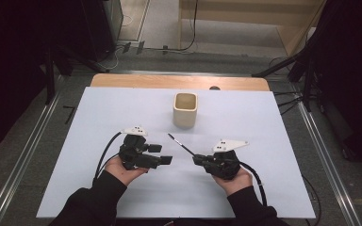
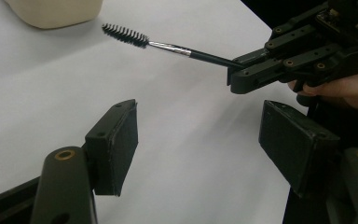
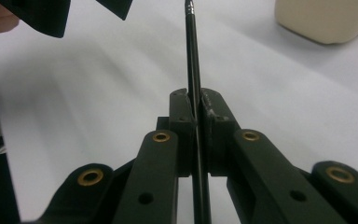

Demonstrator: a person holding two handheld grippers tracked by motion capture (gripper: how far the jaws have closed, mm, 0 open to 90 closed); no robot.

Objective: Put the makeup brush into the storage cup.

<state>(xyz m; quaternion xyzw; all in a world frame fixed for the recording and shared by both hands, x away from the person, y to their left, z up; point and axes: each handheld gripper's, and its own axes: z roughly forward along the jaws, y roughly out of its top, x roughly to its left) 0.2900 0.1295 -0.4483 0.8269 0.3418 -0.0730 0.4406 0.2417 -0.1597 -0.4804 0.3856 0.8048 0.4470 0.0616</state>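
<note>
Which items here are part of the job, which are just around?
In the job:
- mascara-type brush, clamped in the right gripper
- beige cup, just beyond the brush tip
- left gripper, open, empty

Just around:
- white table sheet
- floor cables

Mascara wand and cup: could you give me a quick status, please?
Right gripper shut on mascara wand, bristles aimed toward cream cup. Left gripper open, empty, alongside. Wand not yet in cup; nothing between them.

On the table point(image 1: 273, 141), the right gripper point(image 1: 197, 159) holds a thin brush point(image 1: 180, 144) pointing toward the cream cup point(image 1: 185, 110); the left gripper point(image 1: 162, 154) hovers beside it, fingers apart.
</note>
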